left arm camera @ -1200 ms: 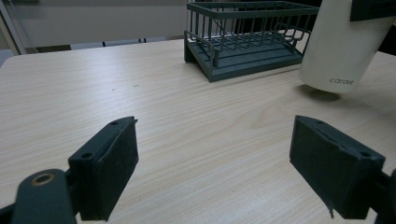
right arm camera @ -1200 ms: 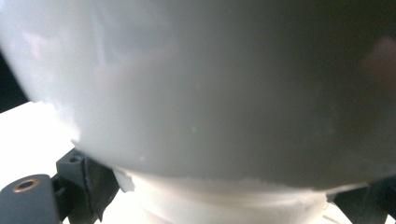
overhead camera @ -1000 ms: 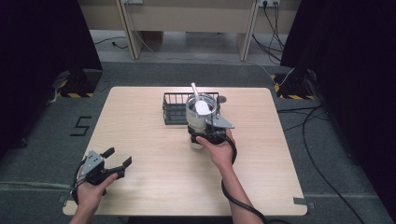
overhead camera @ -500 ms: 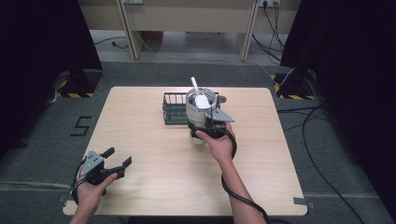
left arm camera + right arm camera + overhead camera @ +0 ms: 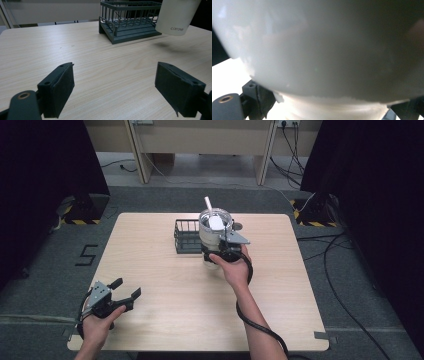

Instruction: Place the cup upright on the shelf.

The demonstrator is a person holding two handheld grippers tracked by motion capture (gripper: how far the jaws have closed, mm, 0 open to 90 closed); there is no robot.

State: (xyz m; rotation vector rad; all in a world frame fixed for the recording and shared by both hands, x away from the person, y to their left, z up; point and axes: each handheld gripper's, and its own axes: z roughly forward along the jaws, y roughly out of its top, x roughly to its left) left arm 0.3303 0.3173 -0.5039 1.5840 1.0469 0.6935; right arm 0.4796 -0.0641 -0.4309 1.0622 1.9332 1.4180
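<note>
High view, centre of frame: the right gripper clamps a white cup lifted just off the table, beside a dark wire rack. At lower left, the left gripper rests with jaws spread wide, holding nothing.

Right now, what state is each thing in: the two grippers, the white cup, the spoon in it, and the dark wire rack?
Left gripper: open, holding nothing, low over the near-left table corner.
Right gripper: shut on the white cup.
White cylindrical cup: upright, lifted clear of the table, shadow beneath it.
White spoon: standing inside the cup, handle leaning out.
Dark wire rack: on the table, looks empty.
</note>
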